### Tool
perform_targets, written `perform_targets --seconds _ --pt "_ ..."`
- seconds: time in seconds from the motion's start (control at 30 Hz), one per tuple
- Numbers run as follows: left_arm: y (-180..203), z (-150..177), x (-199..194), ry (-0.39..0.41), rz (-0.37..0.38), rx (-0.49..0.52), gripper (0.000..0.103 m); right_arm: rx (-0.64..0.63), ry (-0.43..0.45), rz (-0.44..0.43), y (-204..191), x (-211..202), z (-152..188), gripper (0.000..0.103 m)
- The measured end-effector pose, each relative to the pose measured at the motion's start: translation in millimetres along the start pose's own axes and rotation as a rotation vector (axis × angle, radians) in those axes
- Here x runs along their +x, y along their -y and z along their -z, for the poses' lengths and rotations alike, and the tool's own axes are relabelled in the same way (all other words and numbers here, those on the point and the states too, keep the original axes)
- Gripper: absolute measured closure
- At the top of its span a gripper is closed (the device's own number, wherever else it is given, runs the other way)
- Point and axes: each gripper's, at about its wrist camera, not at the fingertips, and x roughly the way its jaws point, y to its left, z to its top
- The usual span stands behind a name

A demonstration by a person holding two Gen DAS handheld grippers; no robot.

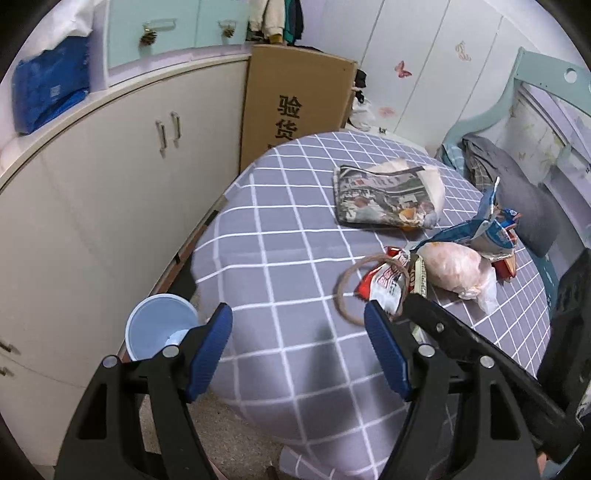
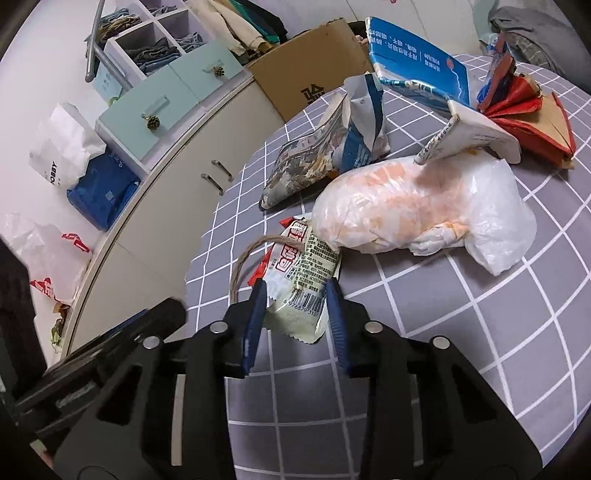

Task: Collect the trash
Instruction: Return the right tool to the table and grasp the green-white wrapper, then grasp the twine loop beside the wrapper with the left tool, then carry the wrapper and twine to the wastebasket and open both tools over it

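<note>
Right wrist: "HOBBY" on white bag (image 2: 62,162); barcode on wrapper (image 2: 301,295).

Wrapper (image 2: 301,284) btwn cord loop (image 2: 245,264) & bag (image 2: 417,206).

We're in a home bedroom: a bed frame (image 1: 517,92) with a pillow (image 1: 532,206) sits past the table's (image 1: 280,236) far edge, butterfly stickers (image 1: 402,69) dot the wardrobe doors (image 1: 417,74), clothes (image 1: 275,18) hang by the far wall, and folded garments fill cubbies (image 2: 155,48) above pale drawers (image 2: 166,99) on a cabinet (image 1: 110,184).
</note>
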Motion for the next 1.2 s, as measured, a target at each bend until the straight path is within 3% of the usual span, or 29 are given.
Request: perform_targets --seconds 0.2,0.47,0.53,0.8,0.93,1.07,1.2 --pt "20.6 -7.0 28.0 -0.042 0.002 0.081 0.051 0.016 0.006 -0.017 11.9 -10.6 1.8 0.077" --pt "36.0 -6.7 41.8 -0.063 -0.015 0.161 0.099 0.028 0.002 -0.028 18.0 -15.5 2.5 0.079" --pt "36.8 -5.3 40.1 -0.056 -0.009 0.165 0.100 0.027 0.002 -0.029 19.0 -15.9 2.8 0.079" --pt "9.2 -4.5 2.6 0.029 0.141 0.018 0.100 0.022 0.010 -0.069 8.2 -31.5 4.7 0.079" --pt "-10.6 -2.4 -21.2 0.082 0.160 -0.031 0.100 -0.004 0.016 -0.107 -11.4 -38.3 7.0 0.079" --pt "-46.4 7.9 -44.4 0.128 0.140 -0.101 0.100 -0.057 -0.005 -0.151 -44.8 -32.9 11.4 0.079" --pt "-97.0 22.3 -55.7 0.137 0.046 -0.189 0.100 -0.136 -0.061 -0.199 -91.2 -6.6 21.6 0.079"
